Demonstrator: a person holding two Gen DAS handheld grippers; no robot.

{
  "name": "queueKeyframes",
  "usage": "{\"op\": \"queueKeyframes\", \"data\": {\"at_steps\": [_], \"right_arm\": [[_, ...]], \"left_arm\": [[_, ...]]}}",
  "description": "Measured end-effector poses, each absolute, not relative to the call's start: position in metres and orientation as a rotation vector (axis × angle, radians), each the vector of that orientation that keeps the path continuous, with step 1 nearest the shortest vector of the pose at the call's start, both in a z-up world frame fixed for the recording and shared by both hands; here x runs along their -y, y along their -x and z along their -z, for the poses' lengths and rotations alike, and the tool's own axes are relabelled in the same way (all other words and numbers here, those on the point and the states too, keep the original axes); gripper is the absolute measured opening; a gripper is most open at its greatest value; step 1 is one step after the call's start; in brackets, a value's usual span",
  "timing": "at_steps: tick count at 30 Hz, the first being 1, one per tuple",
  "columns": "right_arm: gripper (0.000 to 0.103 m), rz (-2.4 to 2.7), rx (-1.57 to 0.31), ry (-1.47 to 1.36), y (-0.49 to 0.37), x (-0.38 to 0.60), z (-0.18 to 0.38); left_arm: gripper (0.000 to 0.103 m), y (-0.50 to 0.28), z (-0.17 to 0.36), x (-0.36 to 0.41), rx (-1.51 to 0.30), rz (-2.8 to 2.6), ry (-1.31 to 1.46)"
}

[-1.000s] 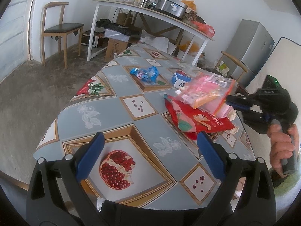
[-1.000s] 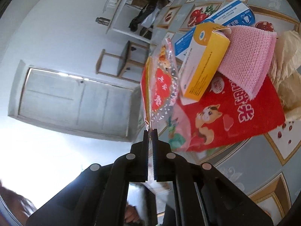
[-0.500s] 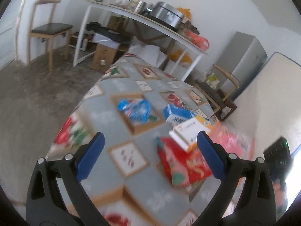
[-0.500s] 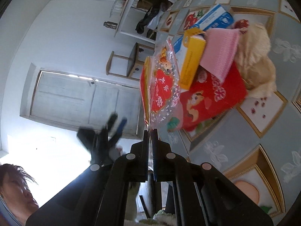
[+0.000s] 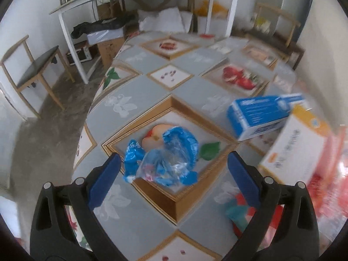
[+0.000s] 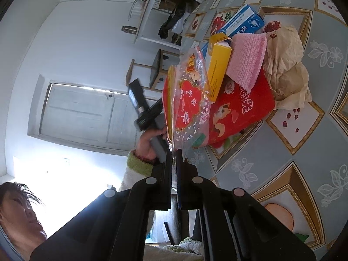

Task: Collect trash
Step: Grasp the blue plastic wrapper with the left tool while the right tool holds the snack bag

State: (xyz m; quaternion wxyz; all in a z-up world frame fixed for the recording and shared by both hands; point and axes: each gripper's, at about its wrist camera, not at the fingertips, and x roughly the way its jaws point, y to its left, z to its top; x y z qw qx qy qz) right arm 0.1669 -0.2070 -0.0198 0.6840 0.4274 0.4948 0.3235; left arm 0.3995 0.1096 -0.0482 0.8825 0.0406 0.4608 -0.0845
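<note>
The bench (image 5: 152,87) under your hands is covered with a grey cloth with fruit pictures in gold frames. On its right part lies a heap of trash: a red snack bag (image 6: 241,113) with a cartoon animal lies flat at the bottom, and a crumpled beige paper (image 6: 285,69) lies beside it. A blue and white box (image 5: 258,115) and a yellow and white box (image 5: 298,143) lie side by side on this heap, and a pink cloth (image 6: 245,63) rests on the red bag, touching the yellow box.

Your right hand-held gripper (image 6: 173,152) is clenched on the lower edge of a clear plastic bag with red print (image 6: 189,100), and the bag stands up from the closed pads, lifted off the cloth. Behind this bag your left hand (image 6: 150,143) is visible on the grey handle of the other tool, with a green cuff at the wrist.

Your left hand-held gripper (image 5: 174,178) is released, its blue pads wide apart and tilted down over the bench. Between them, a little ahead of the tips, lies a crumpled blue wrapper (image 5: 163,158), alone on a peach picture and well apart from the heap. The pads do not touch it.
</note>
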Motion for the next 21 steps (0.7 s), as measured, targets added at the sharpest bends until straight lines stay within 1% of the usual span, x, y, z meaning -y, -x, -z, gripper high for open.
{"op": "queueKeyframes", "data": {"at_steps": [1,2,3,7,9,10,12,14,18,21], "right_arm": [[0.004,-0.725,-1.11,-0.96,-0.167,0.207,0.02],[0.004,-0.726,-1.11,-0.962,-0.167,0.206,0.02],[0.004,-0.727,-1.11,-0.963,-0.166,0.207,0.02],[0.004,-0.726,-1.107,-0.964,-0.165,0.208,0.018],[0.004,-0.725,-1.103,-0.969,-0.163,0.209,0.017],[0.004,-0.724,-1.1,-0.97,-0.163,0.209,0.017],[0.004,-0.723,-1.096,-0.975,-0.161,0.211,0.017],[0.004,-0.722,-1.091,-0.981,-0.159,0.213,0.017],[0.004,-0.724,-1.088,-0.989,-0.156,0.214,0.018],[0.004,-0.725,-1.086,-0.992,-0.154,0.216,0.018]], "left_arm": [[0.087,-0.402,0.053,-0.109,-0.973,0.154,-0.096],[0.078,-0.405,0.058,-0.108,-0.992,0.128,-0.107],[0.071,-0.405,0.06,-0.108,-1.001,0.116,-0.111],[0.058,-0.403,0.068,-0.11,-1.014,0.091,-0.107],[0.048,-0.403,0.069,-0.111,-1.008,0.094,-0.1],[0.046,-0.402,0.069,-0.113,-1.006,0.092,-0.097],[0.04,-0.402,0.069,-0.115,-1.003,0.093,-0.089],[0.036,-0.398,0.068,-0.117,-1.004,0.102,-0.071],[0.031,-0.388,0.064,-0.123,-1.011,0.121,-0.022],[0.03,-0.374,0.059,-0.128,-1.012,0.14,0.027]]}}
